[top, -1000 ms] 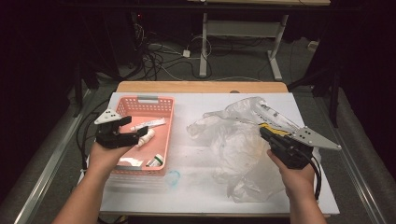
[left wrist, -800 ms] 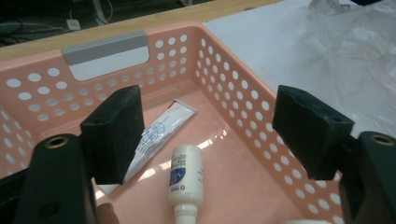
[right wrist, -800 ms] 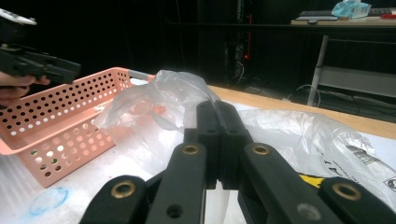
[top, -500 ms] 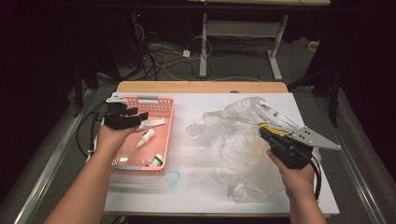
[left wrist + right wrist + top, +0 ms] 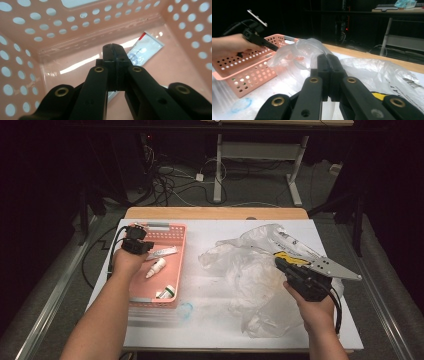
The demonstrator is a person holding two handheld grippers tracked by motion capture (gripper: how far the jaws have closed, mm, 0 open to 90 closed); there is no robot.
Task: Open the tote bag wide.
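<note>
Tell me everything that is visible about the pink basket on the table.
The basket is pink plastic, rectangular, with walls full of round holes and a handle slot in its far wall. It stands upright on the white table's left part. Inside lie a flat tube, a small white bottle and a green-and-white item. The left gripper reaches into its far end, jaws shut.

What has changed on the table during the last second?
The left gripper moved from the near part of the pink basket to its far end; its jaws are shut and empty. The small bottle now lies free in the basket. The right gripper and plastic bag stayed put.
</note>
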